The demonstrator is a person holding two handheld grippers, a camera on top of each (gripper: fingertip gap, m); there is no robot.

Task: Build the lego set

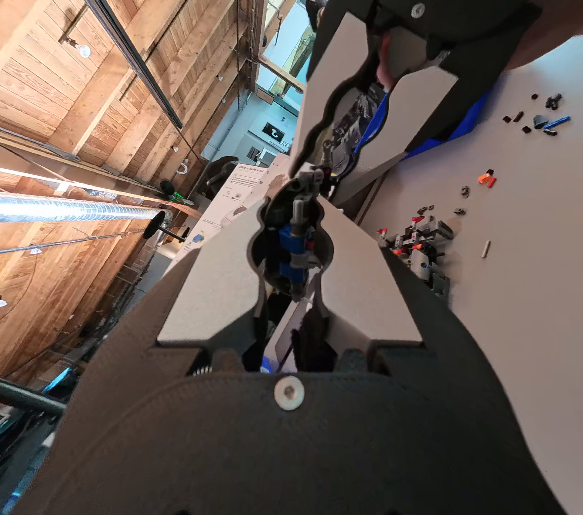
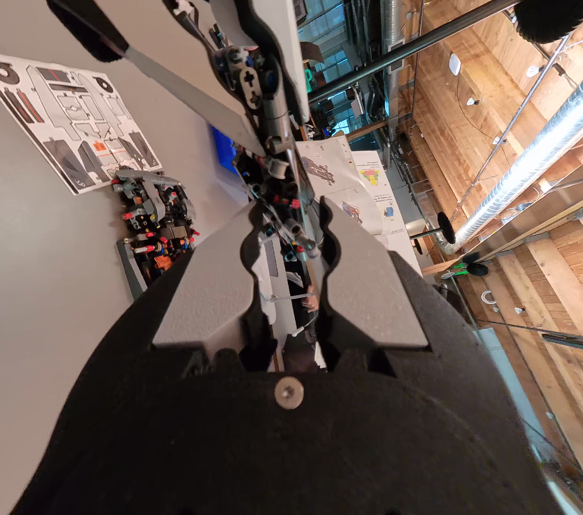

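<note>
**Lego sub-assembly held between both tongs, above the table**

Lego sub-assembly of blue and grey beams (image 1: 295,250) sits clamped in the left gripper (image 1: 291,247), lifted clear of the grey table (image 1: 520,295). Opposite, the right gripper (image 2: 288,235) is closed narrowly on its far end of dark pins and axles. Judging by this, a joining step is in hand; next calls for aligned pressing. Further right lie the larger grey chassis build (image 1: 419,244) and loose small parts (image 1: 536,121).

Silver duct (image 1: 79,209) under wooden ceiling (image 1: 94,42)
</note>
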